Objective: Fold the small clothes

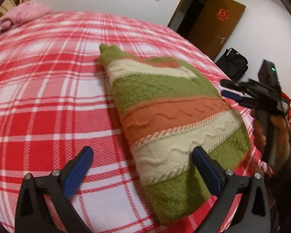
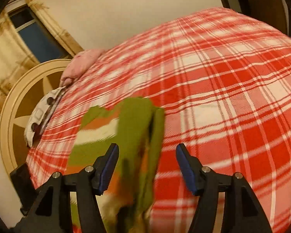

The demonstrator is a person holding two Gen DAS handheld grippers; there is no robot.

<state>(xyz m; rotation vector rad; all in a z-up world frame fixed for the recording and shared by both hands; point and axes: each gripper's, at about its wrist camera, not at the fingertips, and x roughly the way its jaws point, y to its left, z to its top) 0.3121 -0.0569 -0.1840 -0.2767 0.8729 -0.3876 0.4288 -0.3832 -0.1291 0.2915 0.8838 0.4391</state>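
Note:
A knitted sweater with green, cream and orange stripes lies folded into a long shape on the red and white plaid bed cover. My left gripper is open just above the sweater's near end; its right finger is over the green hem and its left finger is over bare cover. My right gripper, held by a hand, hovers at the sweater's right edge. In the right wrist view the right gripper is open. The blurred sweater lies between and below its fingers, and no pad presses on it.
A pink pillow and a white patterned cloth lie at the bed's head, against a round cream headboard. A brown door and a black bag stand beyond the bed's far right side. Plaid cover spreads all around the sweater.

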